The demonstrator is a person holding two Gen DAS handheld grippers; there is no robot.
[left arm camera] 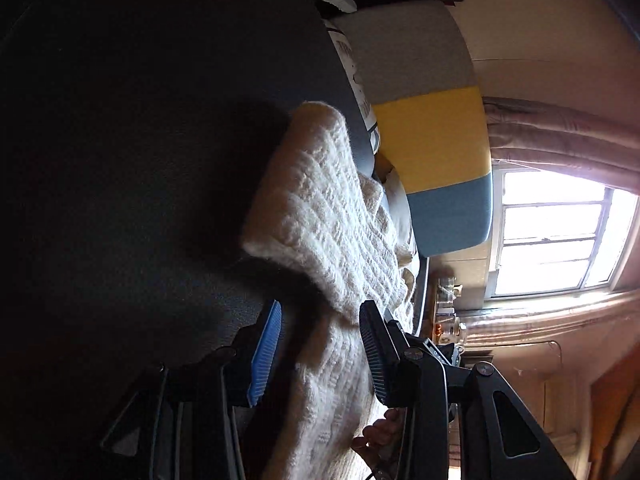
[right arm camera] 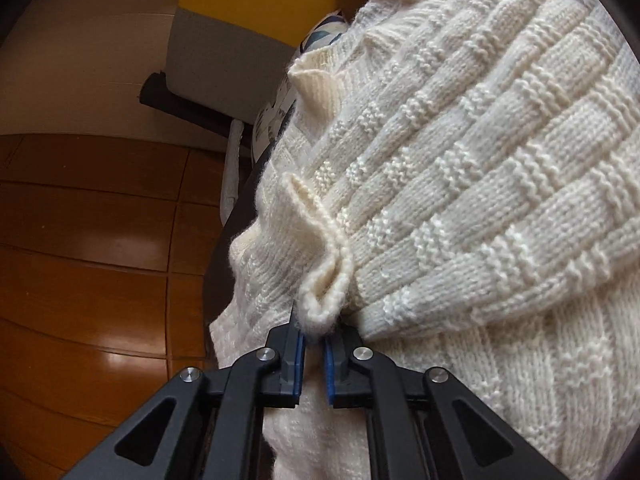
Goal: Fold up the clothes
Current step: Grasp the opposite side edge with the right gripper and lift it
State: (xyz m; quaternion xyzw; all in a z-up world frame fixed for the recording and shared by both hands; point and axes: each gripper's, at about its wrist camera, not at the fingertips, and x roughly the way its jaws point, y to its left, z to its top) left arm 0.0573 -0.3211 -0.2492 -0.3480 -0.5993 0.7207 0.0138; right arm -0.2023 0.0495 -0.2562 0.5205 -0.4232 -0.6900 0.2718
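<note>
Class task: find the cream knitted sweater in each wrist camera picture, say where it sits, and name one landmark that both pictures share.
Left wrist view: the cream knitted sweater runs from centre to bottom edge, on the dark surface.
Right wrist view: it fills the right and centre.
Shared landmark: the yellow and grey padded panel.

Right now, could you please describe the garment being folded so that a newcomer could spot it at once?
Start at the dark surface beside the grey, yellow and blue panel. On it lies the cream knitted sweater. Its raised basket-weave blocks set it apart, and the right gripper pinches its edge.
</note>
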